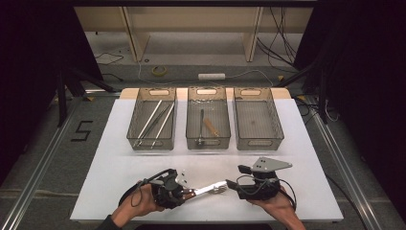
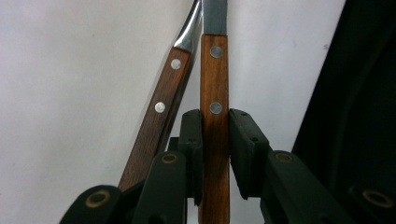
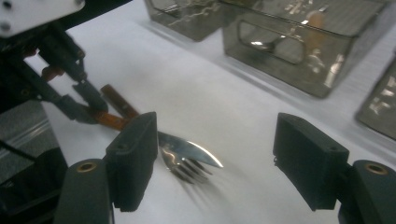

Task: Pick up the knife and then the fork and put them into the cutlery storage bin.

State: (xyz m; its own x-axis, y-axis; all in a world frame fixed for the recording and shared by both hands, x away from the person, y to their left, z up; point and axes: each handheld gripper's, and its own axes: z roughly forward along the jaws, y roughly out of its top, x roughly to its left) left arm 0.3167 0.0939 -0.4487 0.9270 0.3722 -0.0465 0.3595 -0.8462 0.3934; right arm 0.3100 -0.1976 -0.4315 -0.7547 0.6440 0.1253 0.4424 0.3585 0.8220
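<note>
You are in the pick-up step of a cutlery sort: your left gripper [image 1: 184,194] has its jaws pinching the wooden handle of the knife [image 2: 214,116], gripping it low on the handle, below the lower rivet. The fork [image 2: 161,116], with a matching wooden handle, lies just beside the knife and leans toward it, outside the jaws; from the left gripper view you cannot tell whether the two handles touch. Both pieces rest on the white desk [image 1: 119,163] near your edge, their metal ends pointing toward your right gripper [image 1: 231,183], whose jaws stand spread wide with nothing between them, close to the fork tines and knife tip. Beyond them stand three mesh baskets: the left basket [image 1: 134,122] holds long metal pieces, the middle basket [image 1: 191,120] holds a wooden-handled piece and a dark utensil, and the right basket [image 1: 275,120] looks empty. The next move, as I judge it, is to lift the knife clear without dragging the fork along, so raise it straight and watch that the fork stays down. Then carry it to the basket where it belongs; the empty right basket seems a likely place, though that is a guess. Your right gripper is well placed to take the fork.
</note>
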